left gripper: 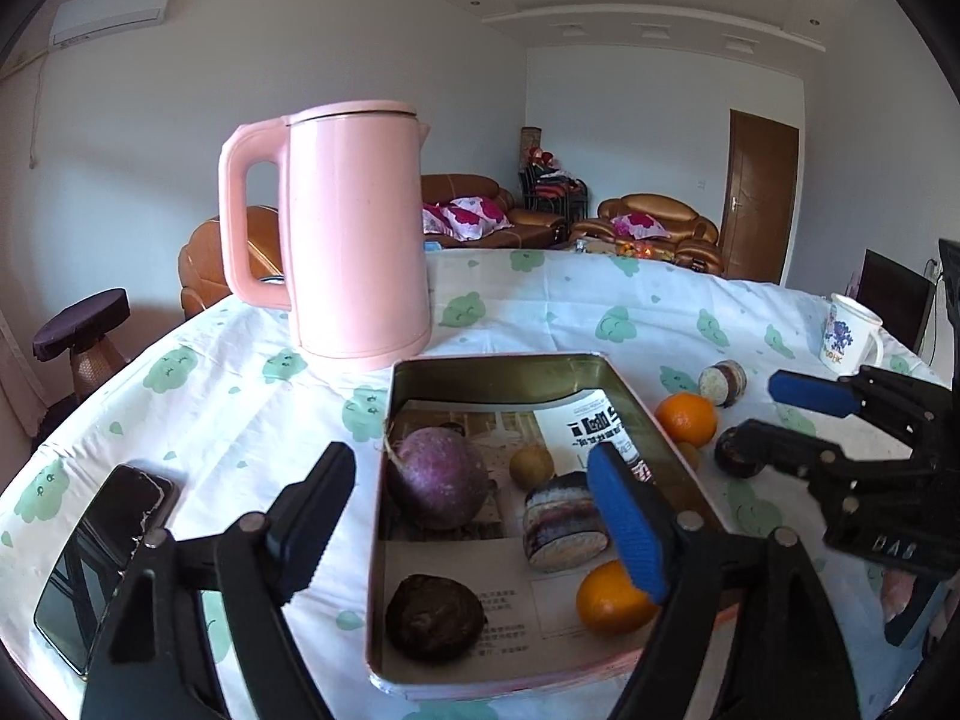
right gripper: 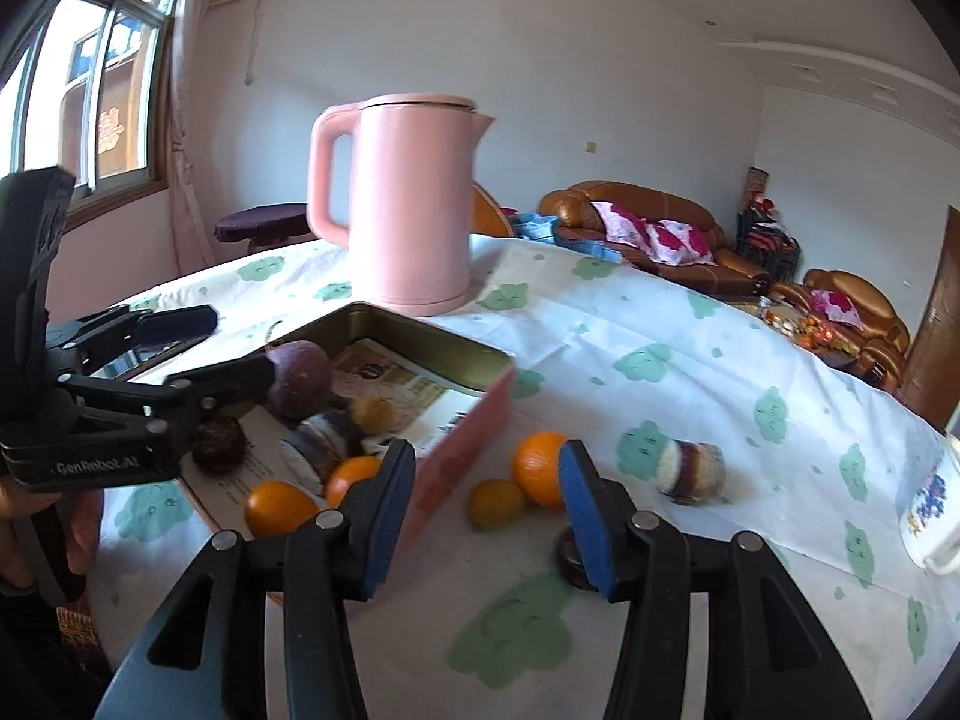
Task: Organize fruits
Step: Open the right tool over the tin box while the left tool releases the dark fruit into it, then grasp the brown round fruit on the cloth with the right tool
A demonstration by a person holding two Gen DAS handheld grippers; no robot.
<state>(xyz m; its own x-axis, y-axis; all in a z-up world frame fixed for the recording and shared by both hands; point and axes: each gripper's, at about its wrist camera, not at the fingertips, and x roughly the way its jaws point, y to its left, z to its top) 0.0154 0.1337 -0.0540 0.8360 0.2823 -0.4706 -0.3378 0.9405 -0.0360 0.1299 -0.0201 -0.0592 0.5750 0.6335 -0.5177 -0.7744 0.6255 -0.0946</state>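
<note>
Two views, left wrist first: my left gripper (left gripper: 474, 516) hangs spread wide and empty over the tin box (left gripper: 498, 369), which holds a purple fruit (left gripper: 435, 477), a dark wrinkled fruit (left gripper: 433, 617), a striped slice (left gripper: 561, 525) and an orange (left gripper: 609, 597). A pink kettle (left gripper: 354, 234) stands behind it, a phone (left gripper: 102, 558) at left. Right wrist view: my right gripper (right gripper: 486, 519) is partly open, gripping nothing, above the tablecloth (right gripper: 660, 330). Just beyond its fingers lie another orange (right gripper: 536, 468), a small yellow fruit (right gripper: 495, 502) and a dark fruit (right gripper: 570, 558); a mug (right gripper: 927, 510) sits far right.
</note>
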